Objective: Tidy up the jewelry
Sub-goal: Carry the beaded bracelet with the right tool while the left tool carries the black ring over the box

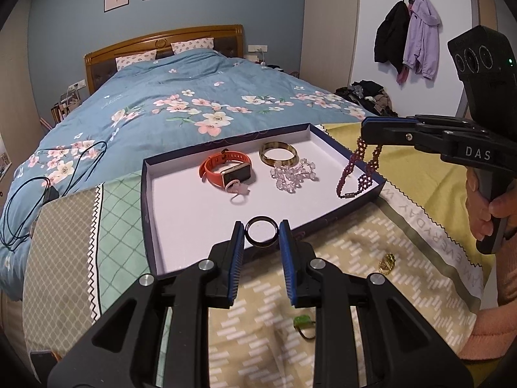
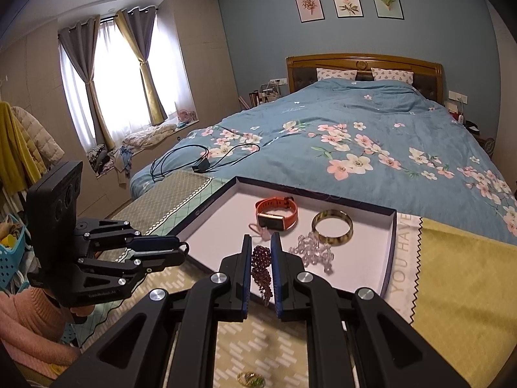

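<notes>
Four pieces already lie inside the shallow white-lined box point(image 1: 181, 213): an orange watch point(image 1: 226, 169), a small pink ring point(image 1: 237, 190) just in front of it, a horn-coloured bangle point(image 1: 278, 154) and a clear bead bracelet point(image 1: 294, 176) touching the bangle's near side. Two more are on their way in. The left claw point(image 1: 261, 236) pinches a dark ring point(image 1: 261, 233) between its blue pads, holding it over the box's near rim, so that piece looks about to be set down. The right claw point(image 1: 371, 132) is pressed nearly together on a dark red beaded bracelet point(image 1: 358, 174), which hangs from its tips with the lower loop dangling at the box's right-hand wall; whether the beads already rest on the rim is hard to say from either view. Outside the box, on the patterned cloth point(image 1: 339, 236) covering the foot of the bed point(image 1: 194, 90), at least two items remain: a gold-coloured ring point(image 1: 386, 262) to the right and a green ring point(image 1: 303, 322) nearer the camera, both well apart from the box. By my reckoning the sorting is past halfway, with two pieces to release and those two left to collect
</notes>
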